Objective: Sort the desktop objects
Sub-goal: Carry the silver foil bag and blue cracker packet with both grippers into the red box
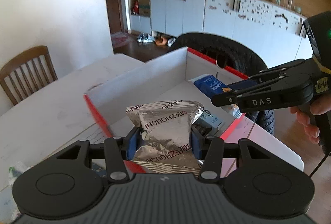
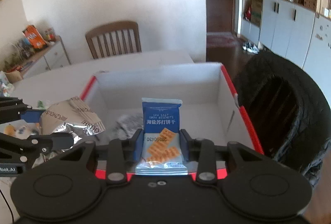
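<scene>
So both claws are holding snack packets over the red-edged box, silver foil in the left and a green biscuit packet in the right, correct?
Not quite. The biscuit packet in the right claw is blue and white, not green, as the right wrist view shows. The rest holds: the left claw grips the silver foil packet, both over the red-edged box.

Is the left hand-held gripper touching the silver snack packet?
Touching. The left wrist view shows the left hand-held gripper with both blue pads pressed against the sides of the silver snack packet, which is pinched between them.
</scene>
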Demonstrator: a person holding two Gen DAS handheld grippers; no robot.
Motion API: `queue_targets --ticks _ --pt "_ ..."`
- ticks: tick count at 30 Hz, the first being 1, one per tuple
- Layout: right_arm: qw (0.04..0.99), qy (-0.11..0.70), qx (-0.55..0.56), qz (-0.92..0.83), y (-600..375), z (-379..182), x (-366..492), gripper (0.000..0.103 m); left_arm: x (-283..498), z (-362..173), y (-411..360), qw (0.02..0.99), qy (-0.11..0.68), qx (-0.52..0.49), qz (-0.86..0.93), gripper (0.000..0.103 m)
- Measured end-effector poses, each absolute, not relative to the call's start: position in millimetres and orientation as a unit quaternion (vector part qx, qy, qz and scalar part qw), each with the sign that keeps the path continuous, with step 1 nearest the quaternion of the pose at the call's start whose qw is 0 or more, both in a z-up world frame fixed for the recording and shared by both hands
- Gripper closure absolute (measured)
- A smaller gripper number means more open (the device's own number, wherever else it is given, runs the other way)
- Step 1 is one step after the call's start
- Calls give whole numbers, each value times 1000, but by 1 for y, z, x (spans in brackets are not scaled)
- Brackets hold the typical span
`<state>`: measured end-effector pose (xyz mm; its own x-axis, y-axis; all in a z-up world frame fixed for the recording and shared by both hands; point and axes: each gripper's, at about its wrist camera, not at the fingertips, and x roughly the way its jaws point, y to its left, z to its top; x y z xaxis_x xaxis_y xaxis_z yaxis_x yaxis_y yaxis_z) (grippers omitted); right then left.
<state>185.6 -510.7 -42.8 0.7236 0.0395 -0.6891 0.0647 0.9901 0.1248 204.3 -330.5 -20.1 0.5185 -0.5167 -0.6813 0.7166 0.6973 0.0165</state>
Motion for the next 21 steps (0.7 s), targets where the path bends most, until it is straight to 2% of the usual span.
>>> queue_targets --ticks 21 --pt "895 445 35 -7 -531 -74 252 67 271 -51 -383 824 402 190 -351 54"
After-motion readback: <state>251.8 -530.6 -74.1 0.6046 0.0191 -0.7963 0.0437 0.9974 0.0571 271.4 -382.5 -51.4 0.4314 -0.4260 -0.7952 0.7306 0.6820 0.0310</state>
